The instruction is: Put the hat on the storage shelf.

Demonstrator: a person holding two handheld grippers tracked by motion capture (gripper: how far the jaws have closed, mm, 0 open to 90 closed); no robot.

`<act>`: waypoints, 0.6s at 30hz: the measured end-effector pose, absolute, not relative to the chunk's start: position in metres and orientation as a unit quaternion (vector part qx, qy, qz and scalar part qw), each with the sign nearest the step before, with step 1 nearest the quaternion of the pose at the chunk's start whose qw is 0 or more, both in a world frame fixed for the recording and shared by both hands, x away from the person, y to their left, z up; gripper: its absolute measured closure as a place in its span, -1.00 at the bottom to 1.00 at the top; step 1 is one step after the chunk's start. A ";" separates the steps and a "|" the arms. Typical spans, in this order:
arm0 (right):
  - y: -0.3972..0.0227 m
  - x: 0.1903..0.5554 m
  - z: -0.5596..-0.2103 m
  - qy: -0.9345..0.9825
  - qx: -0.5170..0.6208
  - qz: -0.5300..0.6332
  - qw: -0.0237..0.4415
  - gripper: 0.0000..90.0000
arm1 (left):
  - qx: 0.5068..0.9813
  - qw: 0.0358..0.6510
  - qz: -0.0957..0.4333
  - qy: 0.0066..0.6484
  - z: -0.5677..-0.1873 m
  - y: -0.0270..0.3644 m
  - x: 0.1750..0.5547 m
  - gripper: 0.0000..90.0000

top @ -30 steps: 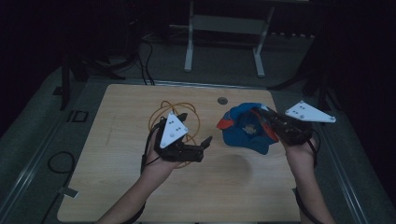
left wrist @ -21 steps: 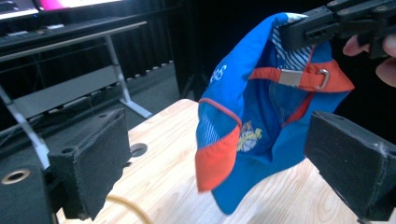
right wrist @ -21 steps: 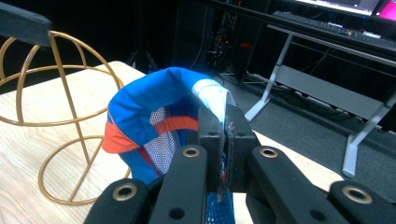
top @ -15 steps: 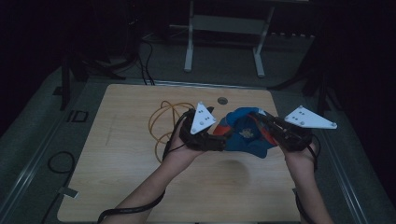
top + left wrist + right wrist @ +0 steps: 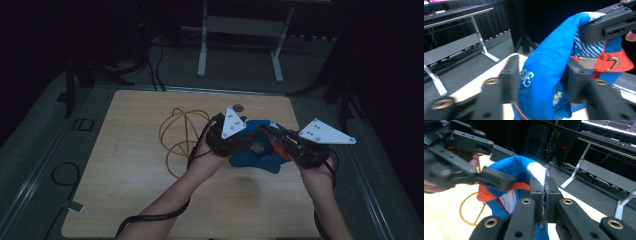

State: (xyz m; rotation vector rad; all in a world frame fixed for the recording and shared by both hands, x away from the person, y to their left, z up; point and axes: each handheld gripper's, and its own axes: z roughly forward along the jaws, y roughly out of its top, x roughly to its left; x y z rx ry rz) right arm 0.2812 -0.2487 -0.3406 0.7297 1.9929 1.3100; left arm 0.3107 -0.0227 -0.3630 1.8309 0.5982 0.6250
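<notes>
Left gripper (image 5: pixel 248 144): a second ago it sits left of the blue cap (image 5: pixel 260 152), clear of it, over the yellow cable coil (image 5: pixel 184 132); now it is at the cap's left side.
Left jaws: now set apart on either side of a blue fold of the cap in the left gripper view, not pressed together.
Left forearm: now slants up toward the cap from lower left.
Blue cap: now lifted and bunched between the two grippers, less spread than a second ago.
Yellow cable coil: now left of the left gripper, uncovered.
</notes>
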 end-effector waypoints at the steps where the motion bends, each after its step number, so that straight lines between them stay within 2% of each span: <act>1: -0.248 0.281 -0.341 0.757 0.277 0.498 0.318 0.95 | 0.769 0.527 0.263 0.250 -0.363 -0.023 0.311 0.40; 6: -0.247 0.277 -0.342 0.759 0.274 0.501 0.313 0.94 | 0.770 0.518 0.268 0.260 -0.361 -0.026 0.311 0.91; 7: -0.246 0.276 -0.342 0.759 0.272 0.502 0.313 0.94 | 0.770 0.515 0.273 0.261 -0.360 -0.027 0.310 0.95; 18: -0.248 0.266 -0.346 0.755 0.273 0.518 0.295 0.93 | 0.770 0.515 0.287 0.246 -0.350 -0.032 0.306 0.99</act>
